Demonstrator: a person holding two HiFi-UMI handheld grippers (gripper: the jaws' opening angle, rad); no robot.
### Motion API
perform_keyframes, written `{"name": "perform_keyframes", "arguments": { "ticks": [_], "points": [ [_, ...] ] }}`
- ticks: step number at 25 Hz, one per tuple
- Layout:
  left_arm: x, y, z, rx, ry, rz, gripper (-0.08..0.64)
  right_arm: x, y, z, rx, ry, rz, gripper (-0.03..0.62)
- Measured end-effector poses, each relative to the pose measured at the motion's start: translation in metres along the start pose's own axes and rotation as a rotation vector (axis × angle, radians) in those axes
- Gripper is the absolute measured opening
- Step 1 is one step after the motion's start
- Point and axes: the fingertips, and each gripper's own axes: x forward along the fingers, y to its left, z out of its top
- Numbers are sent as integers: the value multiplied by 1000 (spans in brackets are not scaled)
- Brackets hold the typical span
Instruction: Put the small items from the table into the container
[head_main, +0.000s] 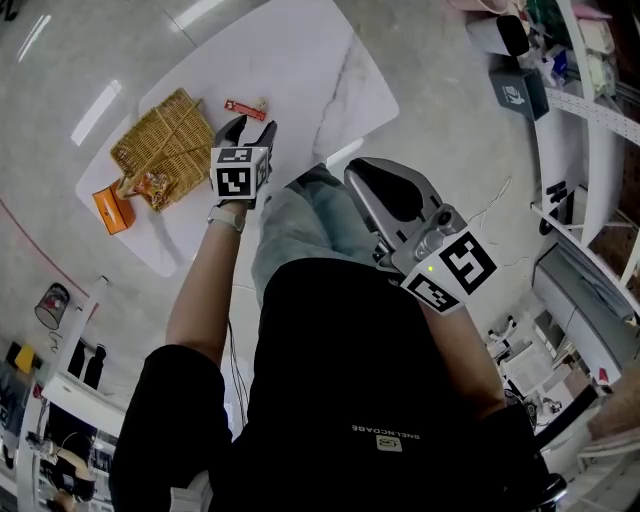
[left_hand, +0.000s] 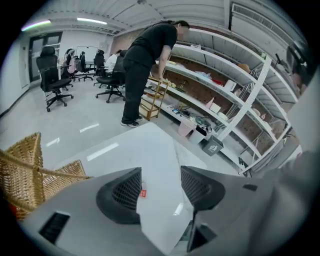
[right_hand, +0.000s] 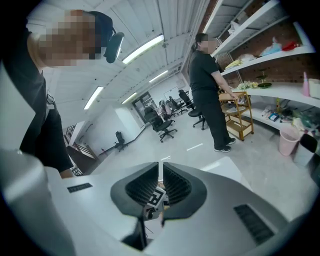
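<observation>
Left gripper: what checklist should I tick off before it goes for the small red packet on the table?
1. Left gripper jaws apart: ok.
2. Nothing caught between its jaws: ok.
3. Small red packet lined up in the gap between the jaws: ok.
4. Packet lying free on the table, apart from the wicker basket: ok.
5. Height left between the jaws and the packet: cannot tell.
6. Right gripper shut, empty and held back from the table: ok.
</observation>
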Motion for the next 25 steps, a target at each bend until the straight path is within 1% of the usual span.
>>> {"name": "perform_keyframes", "arguments": {
  "ticks": [5, 12, 18, 25],
  "points": [
    [27, 9, -12, -3, 22, 9, 238, 9, -8, -12, 11, 25, -2, 14],
    [61, 28, -24, -24, 48, 48, 239, 20, -23, -29, 25, 66, -16, 14],
    [87, 37, -36, -12, 85, 50, 239, 25, -34, -41, 41, 96, -30, 14],
    [112, 50, -51, -37, 119, 68, 239, 36, -45, -50, 46, 125, -32, 14]
  ]
}}
